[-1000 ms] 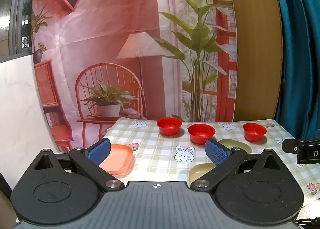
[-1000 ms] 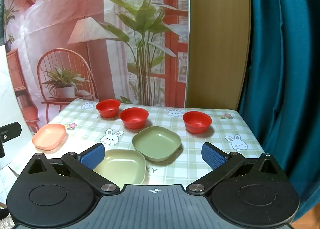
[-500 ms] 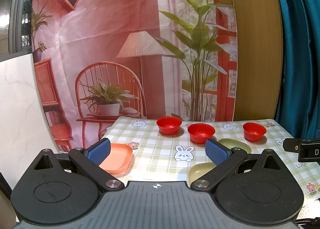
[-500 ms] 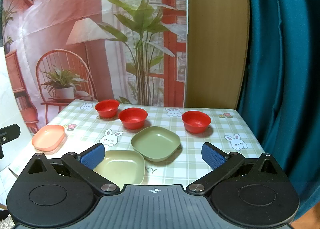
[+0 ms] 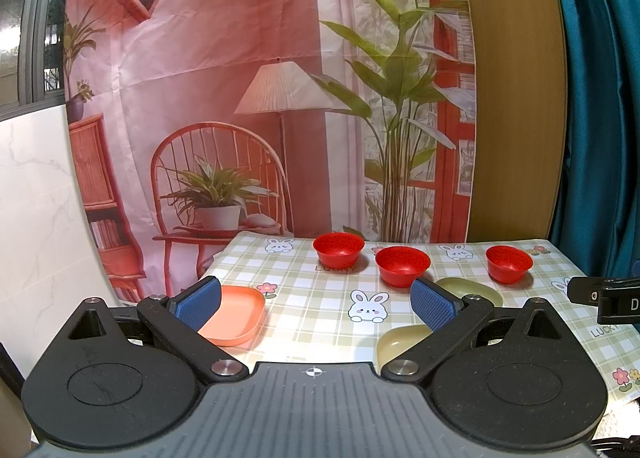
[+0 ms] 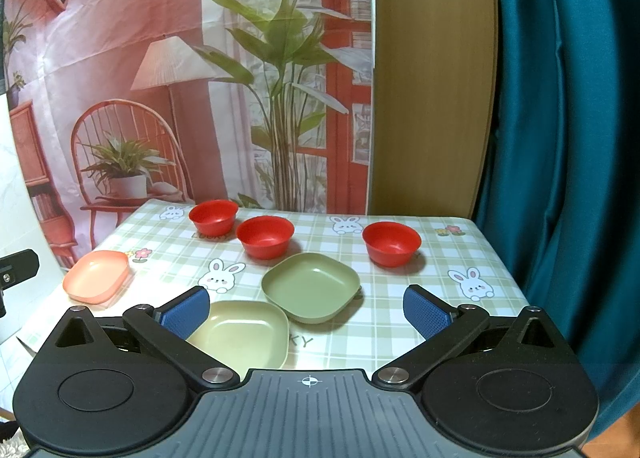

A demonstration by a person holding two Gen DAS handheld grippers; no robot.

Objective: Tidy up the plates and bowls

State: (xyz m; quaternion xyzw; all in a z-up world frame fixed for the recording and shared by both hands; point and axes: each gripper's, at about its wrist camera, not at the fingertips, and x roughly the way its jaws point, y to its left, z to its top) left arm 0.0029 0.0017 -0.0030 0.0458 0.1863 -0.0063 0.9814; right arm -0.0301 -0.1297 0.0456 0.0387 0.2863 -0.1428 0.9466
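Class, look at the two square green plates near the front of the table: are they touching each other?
Cannot tell. In the right wrist view the darker olive-green square plastic plate overlaps the pale yellow-green square plastic plate at one corner, with no gap or contact plainly visible.

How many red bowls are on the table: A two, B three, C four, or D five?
B: the right wrist view shows three red bowls, one at the far left, one in the middle and one to the right, each standing apart on the checked tablecloth.
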